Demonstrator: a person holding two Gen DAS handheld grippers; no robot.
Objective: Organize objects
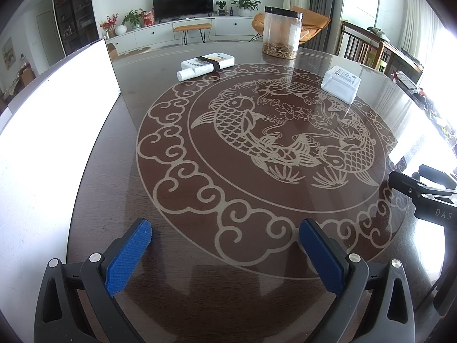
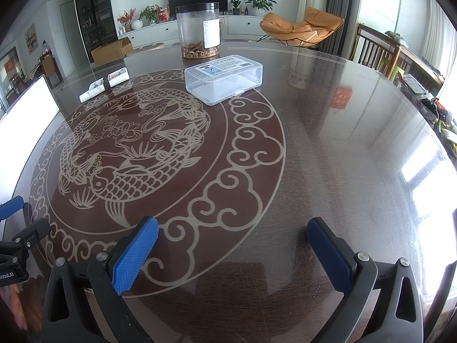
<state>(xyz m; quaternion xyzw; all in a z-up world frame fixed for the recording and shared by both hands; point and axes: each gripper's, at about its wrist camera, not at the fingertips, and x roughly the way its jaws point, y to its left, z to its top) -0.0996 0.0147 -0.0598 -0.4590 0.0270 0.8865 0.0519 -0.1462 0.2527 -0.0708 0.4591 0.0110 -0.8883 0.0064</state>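
Three objects: jar, clear box and white bottle sit on the far part of the table, apart from one another and well away from both grippers.
Left gripper point(image 1: 225, 234): blue pads spread wide at the bottom of the frame, nothing between them.
Right gripper point(image 2: 232, 233): jaws also wide and empty — low in its own frame.
Lettering on tools: "DAS" shows on the black body at the right edge of the left view; "RobotAI"-like text, partly cut off, at the lower left of the right view.
Jar point(image 2: 198, 28): clear plastic with a dark rim, upper centre, brown bits at its bottom; its white label carries print too small to read.
Clear box point(image 2: 224, 78): lidded, just in front of the jar; top sticker has a blue heading and fine text, unreadable.
White bottle point(image 1: 207, 64): lying flat, upper centre of the left view, a black band around it; orange-marked label, illegible.
Table point(image 1: 177, 188): dark glossy top with a pale fish-and-cloud pattern.
White board point(image 1: 57, 120): at the left edge — blank, overexposed.
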